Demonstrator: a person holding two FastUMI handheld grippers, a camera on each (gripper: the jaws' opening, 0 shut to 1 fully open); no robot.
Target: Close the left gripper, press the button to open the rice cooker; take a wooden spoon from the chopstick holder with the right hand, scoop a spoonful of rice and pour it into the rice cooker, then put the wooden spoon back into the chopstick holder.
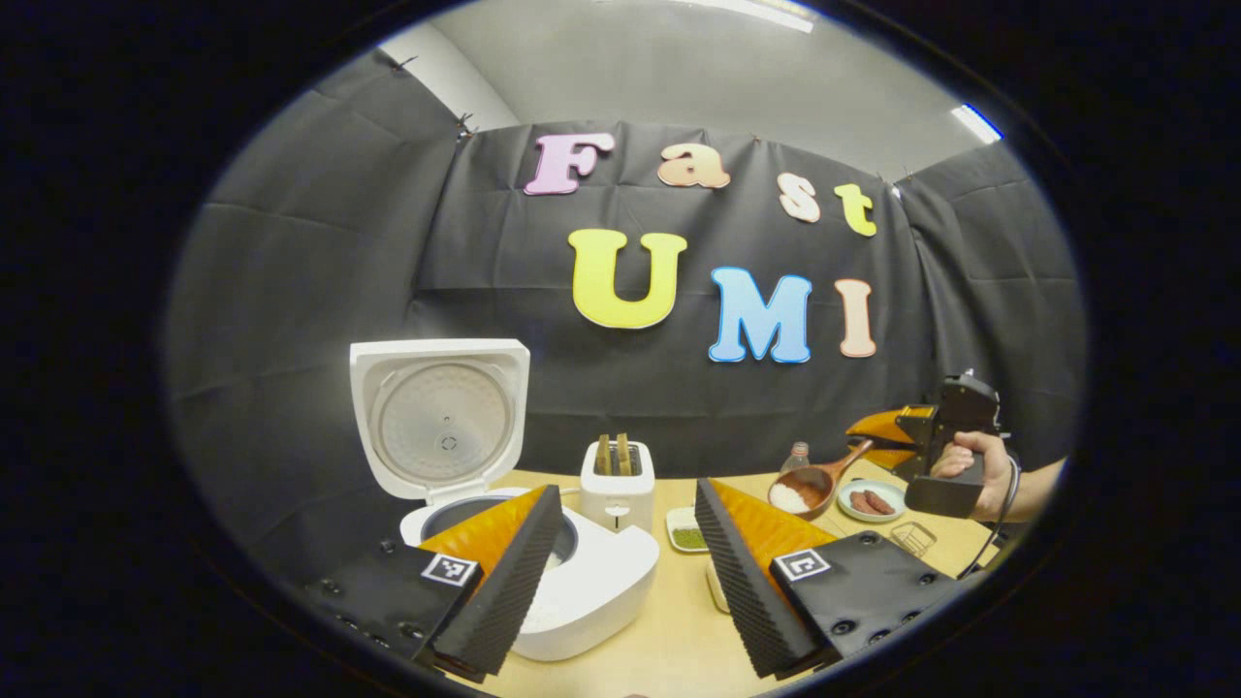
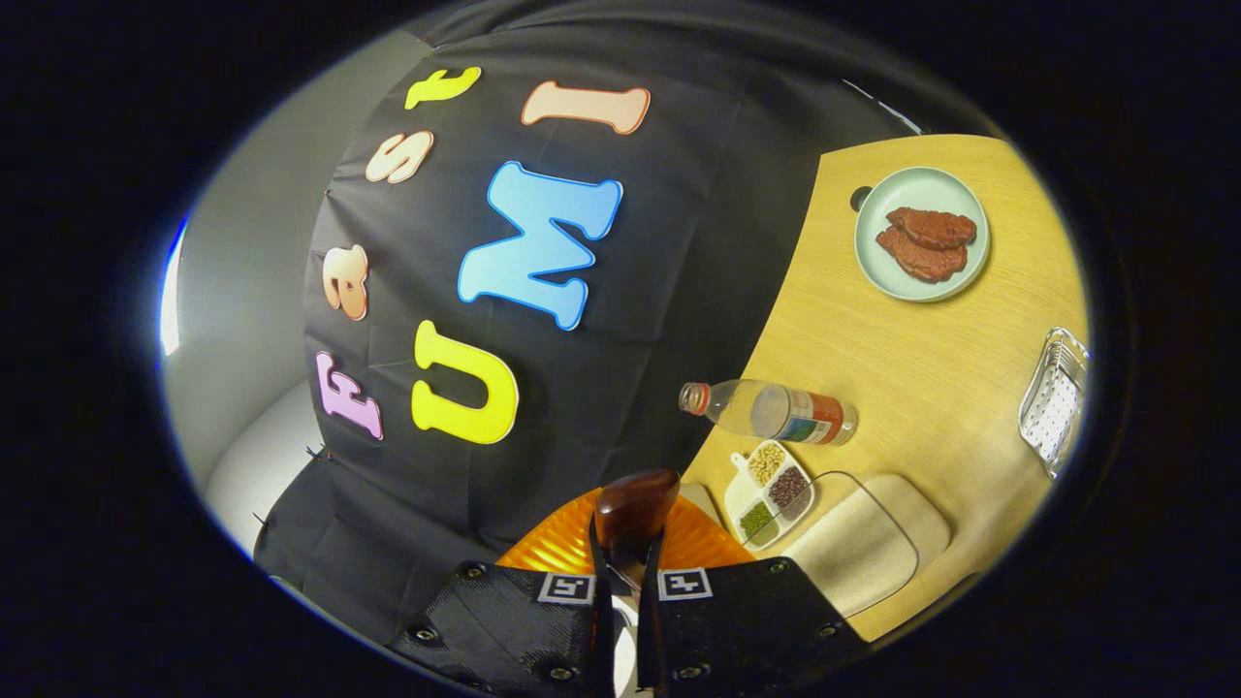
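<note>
Gripping the wooden spoon in our right claw, we hold its rice-filled bowl above the tabletop, right of the open-lidded rice cooker, while our left claw hangs open near it.

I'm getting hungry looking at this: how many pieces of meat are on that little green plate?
2: two reddish-brown pieces of meat lie side by side, touching, on the plate at the table's far corner. Nothing seems hidden beneath them.
</note>
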